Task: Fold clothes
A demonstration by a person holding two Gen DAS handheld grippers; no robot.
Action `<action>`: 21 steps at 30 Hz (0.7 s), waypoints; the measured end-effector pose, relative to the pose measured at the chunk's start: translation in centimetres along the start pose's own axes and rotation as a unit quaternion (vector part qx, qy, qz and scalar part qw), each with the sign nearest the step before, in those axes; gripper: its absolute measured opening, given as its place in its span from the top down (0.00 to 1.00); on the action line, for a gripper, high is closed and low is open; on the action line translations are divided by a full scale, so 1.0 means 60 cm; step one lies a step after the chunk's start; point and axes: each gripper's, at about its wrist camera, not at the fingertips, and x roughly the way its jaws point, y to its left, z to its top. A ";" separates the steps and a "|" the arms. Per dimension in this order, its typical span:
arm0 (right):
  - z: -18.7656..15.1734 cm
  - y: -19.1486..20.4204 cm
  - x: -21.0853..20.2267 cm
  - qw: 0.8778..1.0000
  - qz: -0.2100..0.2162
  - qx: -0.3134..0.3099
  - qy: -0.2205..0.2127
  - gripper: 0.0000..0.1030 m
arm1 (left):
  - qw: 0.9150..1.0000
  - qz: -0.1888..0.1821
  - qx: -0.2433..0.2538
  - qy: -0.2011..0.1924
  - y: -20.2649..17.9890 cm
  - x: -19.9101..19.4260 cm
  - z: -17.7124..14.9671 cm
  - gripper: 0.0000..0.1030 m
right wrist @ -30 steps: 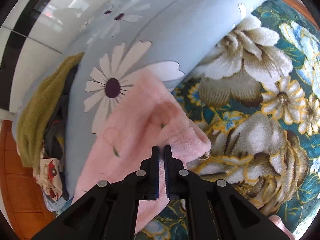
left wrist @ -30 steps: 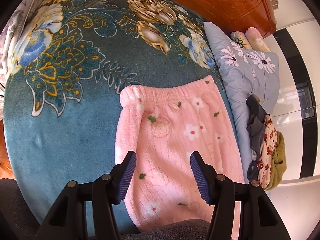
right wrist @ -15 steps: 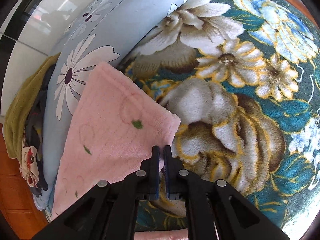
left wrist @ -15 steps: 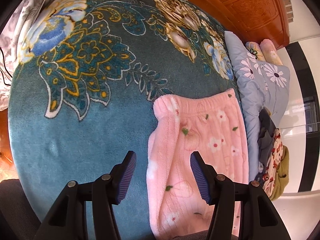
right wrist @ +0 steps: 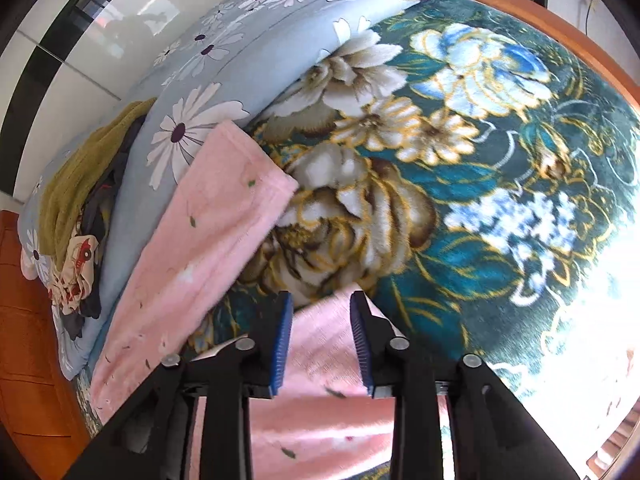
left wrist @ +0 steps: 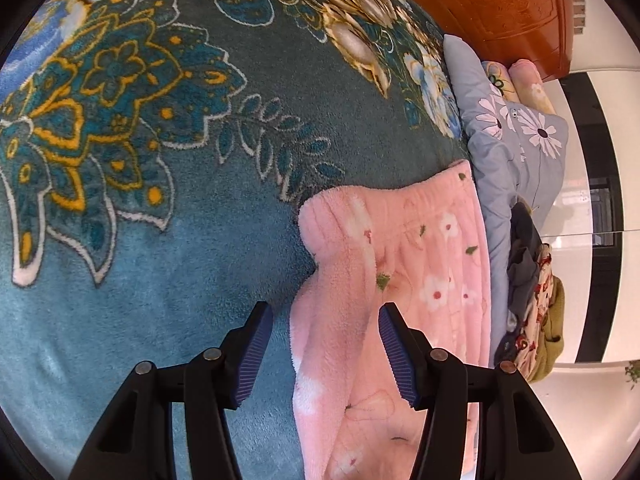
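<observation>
pink fleece trousers (left wrist: 404, 280) lie flat along the blanket's (left wrist: 160, 240) edge by the quilt (left wrist: 504, 168). i see the left gripper (left wrist: 324, 352) spread wide over them, empty; the right gripper (right wrist: 322, 344) is parted, empty, above one leg.

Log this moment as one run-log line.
left gripper: open over pink pants | right gripper: open, nothing held | pants flat on blanket

Teal floral blanket (left wrist: 168, 264), daisy-print duvet (right wrist: 256, 52), wooden headboard (left wrist: 504, 4).
</observation>
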 end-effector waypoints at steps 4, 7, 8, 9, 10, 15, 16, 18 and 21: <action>-0.088 -0.072 -0.021 0.999 -0.007 0.044 0.016 0.56 | 1.000 0.007 0.020 0.010 -0.007 0.005 0.002 0.49; -0.148 -0.117 -0.013 0.995 0.009 0.092 0.033 0.56 | 1.000 -0.002 0.019 0.022 -0.003 0.003 0.004 0.55; -0.160 -0.123 -0.006 0.994 0.020 0.104 0.037 0.56 | 1.000 -0.004 0.019 0.023 -0.001 0.001 0.003 0.55; -0.172 -0.126 0.000 0.992 0.030 0.113 0.040 0.56 | 1.000 -0.006 0.019 0.024 0.001 -0.001 0.001 0.55; -0.180 -0.126 0.006 0.991 0.042 0.119 0.042 0.56 | 0.999 -0.009 0.019 0.025 0.003 -0.003 0.000 0.56; -0.193 -0.101 0.040 0.988 0.083 0.120 0.055 0.56 | 0.999 -0.011 0.015 0.034 0.006 0.004 -0.014 0.66; -0.196 -0.097 0.048 0.986 0.087 0.125 0.060 0.56 | 0.999 -0.005 0.011 0.031 0.007 0.003 -0.017 0.70; -0.201 -0.090 0.058 0.984 0.096 0.134 0.066 0.69 | 1.000 -0.005 -0.002 0.023 0.011 -0.002 -0.019 0.72; -0.187 -0.070 0.058 0.978 0.149 0.134 0.063 0.92 | 1.000 -0.001 -0.003 0.010 0.008 -0.013 -0.017 0.88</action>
